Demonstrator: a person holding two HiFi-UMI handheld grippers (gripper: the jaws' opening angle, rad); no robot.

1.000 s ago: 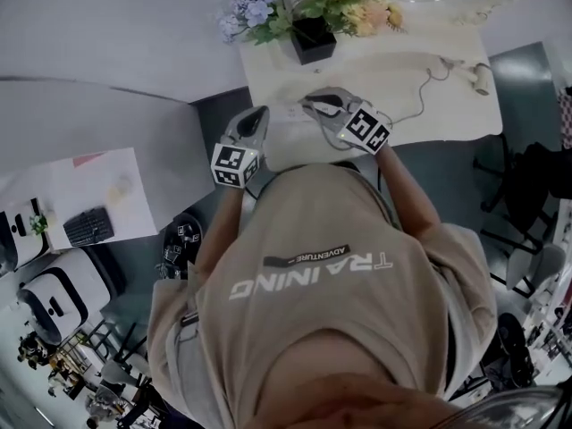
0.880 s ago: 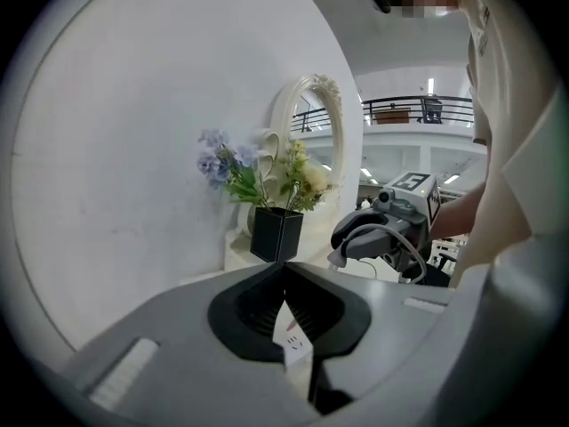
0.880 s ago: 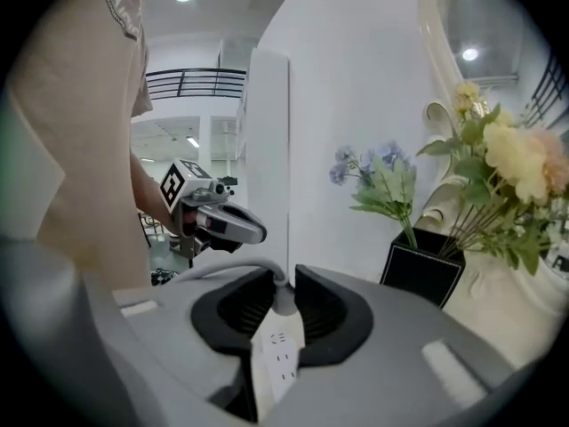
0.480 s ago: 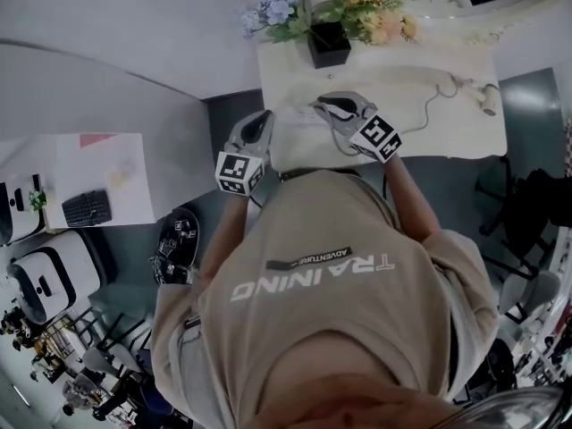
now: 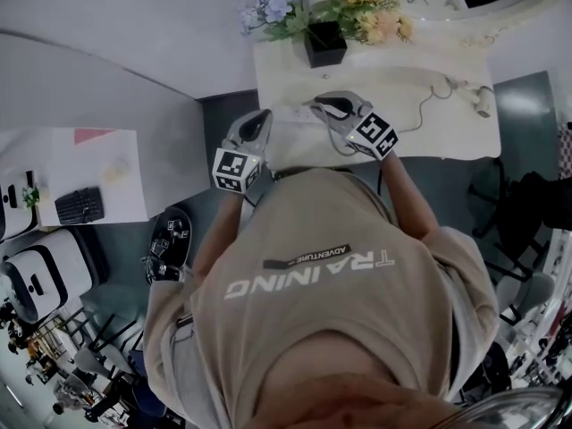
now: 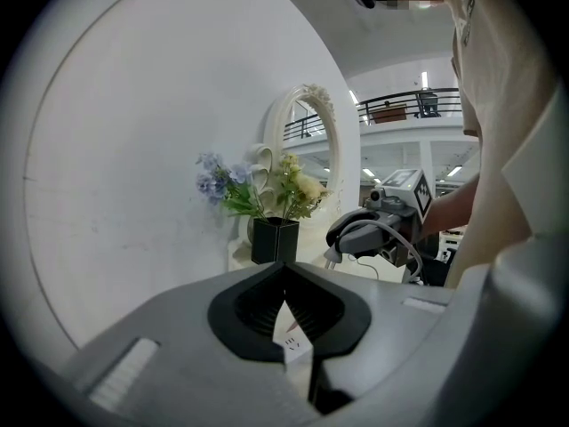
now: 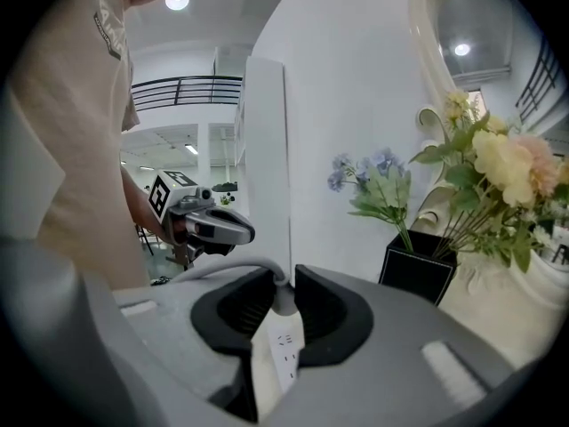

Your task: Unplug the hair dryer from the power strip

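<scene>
At the left edge of the white tabletop point(image 5: 402, 137), the left gripper point(image 6: 284, 278) points in from the side. Its jaws are drawn in to a narrow wedge, and the near end of the white power strip point(image 6: 292, 343) sits between the dark pads, socket holes facing up. Behind the strip, against the wall, a black square vase point(image 5: 323, 43) holds blue, yellow and pink flowers point(image 5: 357, 12). Just right of the strip the right gripper point(image 7: 283, 283) reaches in from the other side, near the left one, and its jaws are clamped on the grey plug point(image 7: 283, 302). Its own view shows the plug directly over the strip. The left gripper view shows the plug's prongs bare and pointing down, clear of the sockets. A grey cord point(image 7: 204, 272) leaves the plug, curves away over the jaw and trails right across the tabletop. It ends at the pale hair dryer point(image 5: 483, 104), which lies at the tabletop's far right edge, well apart from both grippers.
</scene>
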